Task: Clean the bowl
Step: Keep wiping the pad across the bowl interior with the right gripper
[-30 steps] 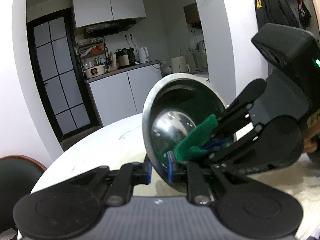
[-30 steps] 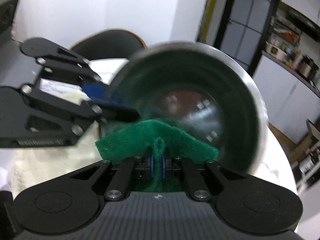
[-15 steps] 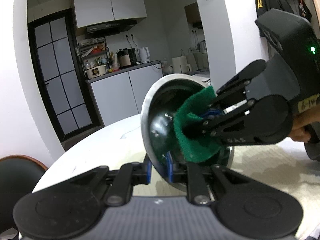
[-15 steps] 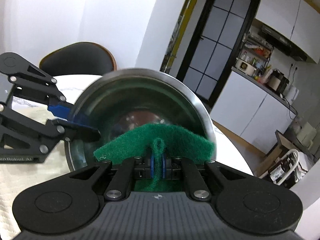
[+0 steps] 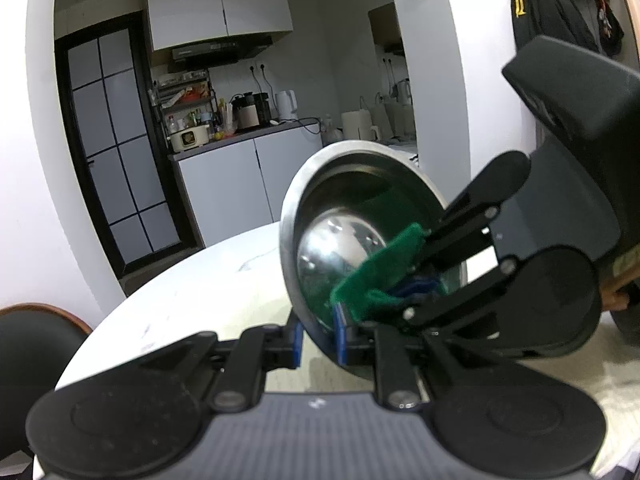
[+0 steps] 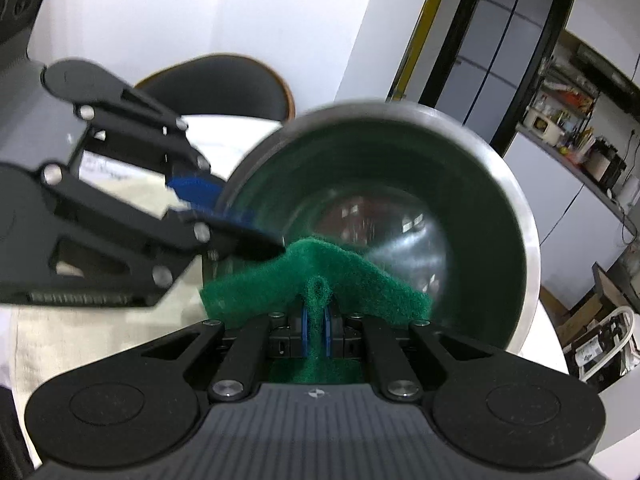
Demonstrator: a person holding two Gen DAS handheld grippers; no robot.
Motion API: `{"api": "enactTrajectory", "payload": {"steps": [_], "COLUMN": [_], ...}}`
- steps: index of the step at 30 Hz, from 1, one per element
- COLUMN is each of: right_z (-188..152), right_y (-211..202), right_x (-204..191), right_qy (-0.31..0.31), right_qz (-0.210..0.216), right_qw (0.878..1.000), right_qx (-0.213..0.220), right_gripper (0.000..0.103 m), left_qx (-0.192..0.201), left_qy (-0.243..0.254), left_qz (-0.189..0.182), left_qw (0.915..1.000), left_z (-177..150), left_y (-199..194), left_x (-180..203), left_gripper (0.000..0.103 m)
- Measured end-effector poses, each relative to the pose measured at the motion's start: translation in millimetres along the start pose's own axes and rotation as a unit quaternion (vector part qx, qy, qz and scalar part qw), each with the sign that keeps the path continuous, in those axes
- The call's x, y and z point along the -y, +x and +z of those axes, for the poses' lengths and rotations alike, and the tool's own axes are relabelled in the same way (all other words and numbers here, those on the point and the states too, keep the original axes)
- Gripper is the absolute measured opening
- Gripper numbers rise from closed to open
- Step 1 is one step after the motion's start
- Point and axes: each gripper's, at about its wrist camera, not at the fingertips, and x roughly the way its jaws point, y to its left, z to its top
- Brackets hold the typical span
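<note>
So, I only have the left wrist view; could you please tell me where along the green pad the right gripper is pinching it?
Observer: The right gripper pinches the green pad at its middle; a wing spreads out to either side.
Operator: Thank you. Does it cover the base of the bowl?
Observer: No. Looking straight into the mouth, the pad lies across the lower part only; the shiny base shows above it.
</note>
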Motion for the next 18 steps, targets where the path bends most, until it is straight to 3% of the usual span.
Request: {"api": "enactTrajectory", "payload": {"steps": [7,13,18], "right_z": [-7,-8,-11], "right_y": [-14,-34,-50], "right_x": [18,23,23], "right_qy": [0.013,0.01,0.016], "right_qz": [-0.033,-0.067,-0.071], "right_qw": [0.999,0.997,0.995], "right_qx": [-0.001,0.032,0.06], "right_gripper": [0.008,0.008,0.008], "left_qx": [-0.006,-0.013,-0.021], "left_qy": [-0.015,-0.016,-0.027], "left_qz": [0.006,0.013,0.018], "left_qw": [0.9999,0.9997,0.9993], "left_z": [4,7,9], "left_y": [2,0,2], "left_x": [-5,-4,-8], "left_gripper": [0.018,0.02,0.024]}}
